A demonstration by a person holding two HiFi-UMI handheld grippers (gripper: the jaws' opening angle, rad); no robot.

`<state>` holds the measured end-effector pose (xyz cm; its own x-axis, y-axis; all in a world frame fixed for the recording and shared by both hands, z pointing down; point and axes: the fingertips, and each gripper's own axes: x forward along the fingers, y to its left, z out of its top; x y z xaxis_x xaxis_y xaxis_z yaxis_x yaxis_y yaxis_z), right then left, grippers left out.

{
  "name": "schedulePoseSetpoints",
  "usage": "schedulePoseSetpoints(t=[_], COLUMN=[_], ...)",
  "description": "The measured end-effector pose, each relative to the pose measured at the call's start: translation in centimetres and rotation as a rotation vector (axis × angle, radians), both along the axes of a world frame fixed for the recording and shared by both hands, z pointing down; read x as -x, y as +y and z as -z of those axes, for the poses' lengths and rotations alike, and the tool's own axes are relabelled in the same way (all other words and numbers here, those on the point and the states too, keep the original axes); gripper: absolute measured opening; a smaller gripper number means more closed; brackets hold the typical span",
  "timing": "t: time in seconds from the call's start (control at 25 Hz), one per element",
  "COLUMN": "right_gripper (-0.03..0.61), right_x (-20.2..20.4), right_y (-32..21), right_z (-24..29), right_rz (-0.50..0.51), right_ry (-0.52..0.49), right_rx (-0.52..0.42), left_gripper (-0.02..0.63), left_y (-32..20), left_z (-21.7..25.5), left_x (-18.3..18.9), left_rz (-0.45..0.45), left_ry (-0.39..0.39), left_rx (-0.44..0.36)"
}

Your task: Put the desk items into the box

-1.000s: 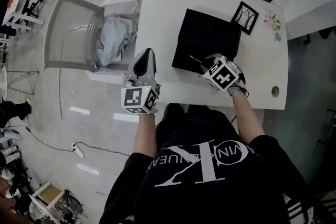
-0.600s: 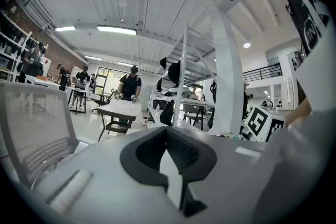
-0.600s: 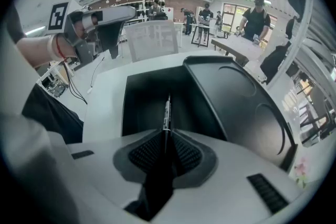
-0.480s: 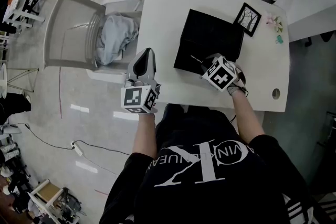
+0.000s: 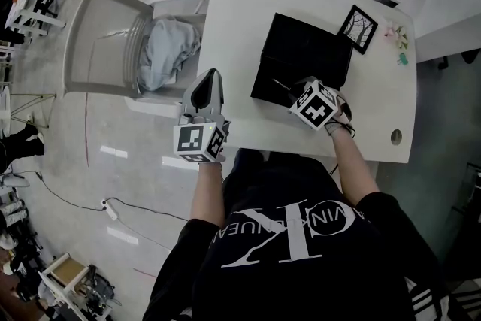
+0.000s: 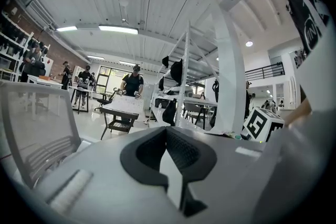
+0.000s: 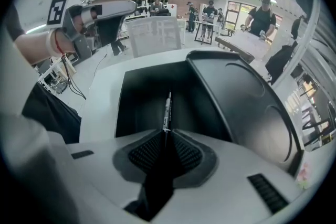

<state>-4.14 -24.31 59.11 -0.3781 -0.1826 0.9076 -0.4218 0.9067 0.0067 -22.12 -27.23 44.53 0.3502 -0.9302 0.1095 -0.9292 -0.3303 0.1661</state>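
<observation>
An open black box lies on the white desk, its lid raised at the far side. My right gripper hovers at the box's near edge, shut on a thin pen. In the right gripper view the pen sticks out of the gripper over the box's dark inside. My left gripper hangs off the desk's left edge, shut with nothing in it. The left gripper view shows that gripper pointing out into the room.
A small framed picture and some small pastel items lie on the desk beyond the box at the right. A grey chair holding a bundle of cloth stands left of the desk. A cable hole sits near the desk's front right corner.
My right gripper with the pen has edged slightly toward the box. The left gripper has stayed where it was.
</observation>
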Motion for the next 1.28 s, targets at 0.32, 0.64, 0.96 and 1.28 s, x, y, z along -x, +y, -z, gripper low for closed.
schedulePoseSetpoints(t=[0.32, 0.64, 0.96, 1.28], right_gripper=[0.067, 0.069, 0.103, 0.103], right_x=[0.2, 0.0, -0.2, -1.0], right_y=[0.2, 0.1, 0.2, 0.3], right_z=[-0.7, -0.6, 0.1, 1.3], right_rz=[0.017, -0.005, -0.052, -0.135], right_ry=[0.021, 0.005, -0.033, -0.093], right_rx=[0.011, 0.015, 0.003, -0.005], left_gripper=[0.011, 0.011, 0.011, 0.011], left_y=[0.3, 1.0, 2.0, 2.7], left_z=[-0.2, -0.4, -0.3, 0.1], left_x=[0.6, 0.9, 0.8, 0.4], left_rz=[0.014, 0.028, 0.028, 0.018], left_ry=[0.002, 0.009, 0.014, 0.016], left_rx=[0.006, 0.012, 0.008, -0.005])
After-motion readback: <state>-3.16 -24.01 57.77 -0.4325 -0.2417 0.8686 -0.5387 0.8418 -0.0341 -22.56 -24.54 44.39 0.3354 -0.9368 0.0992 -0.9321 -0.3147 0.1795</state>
